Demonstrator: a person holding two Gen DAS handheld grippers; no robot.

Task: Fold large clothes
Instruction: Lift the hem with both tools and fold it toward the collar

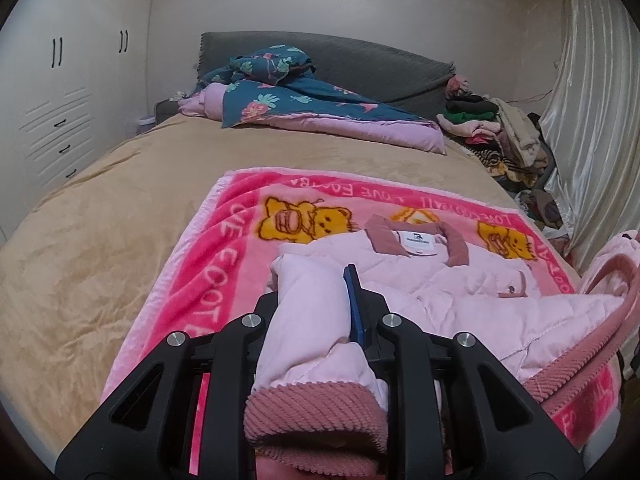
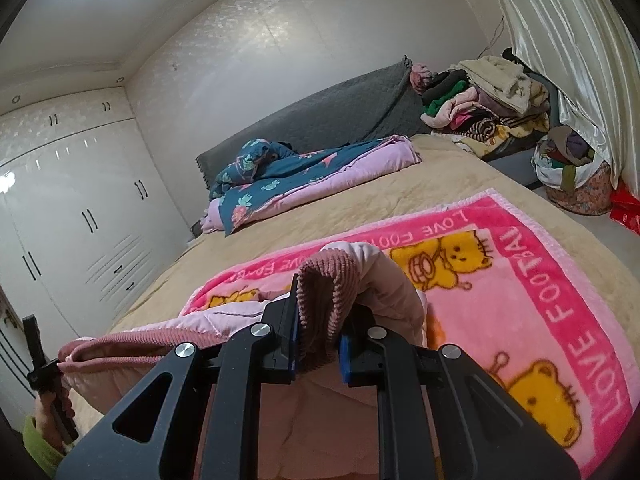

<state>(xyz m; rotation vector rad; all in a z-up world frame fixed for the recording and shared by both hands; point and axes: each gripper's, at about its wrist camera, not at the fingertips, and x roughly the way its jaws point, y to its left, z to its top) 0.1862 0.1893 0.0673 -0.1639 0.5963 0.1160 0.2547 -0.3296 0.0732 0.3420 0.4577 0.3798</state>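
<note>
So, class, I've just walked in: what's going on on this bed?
A person is folding a pale pink padded jacket that lies on a pink cartoon blanket spread over the bed. The left tool grips one sleeve just above its corduroy cuff. The right tool is clamped on a corduroy-edged part lifted off the blanket. The collar still lies flat at the far end.

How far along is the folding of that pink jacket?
Early. Done: the jacket lies spread, collar up, on the pink blanket. In hand: the left tongs are shut on one sleeve and the right tongs on the other cuff, both lifted to bring across the body. Left: laying the sleeves in, then folding the body; no fold shows yet.
</note>
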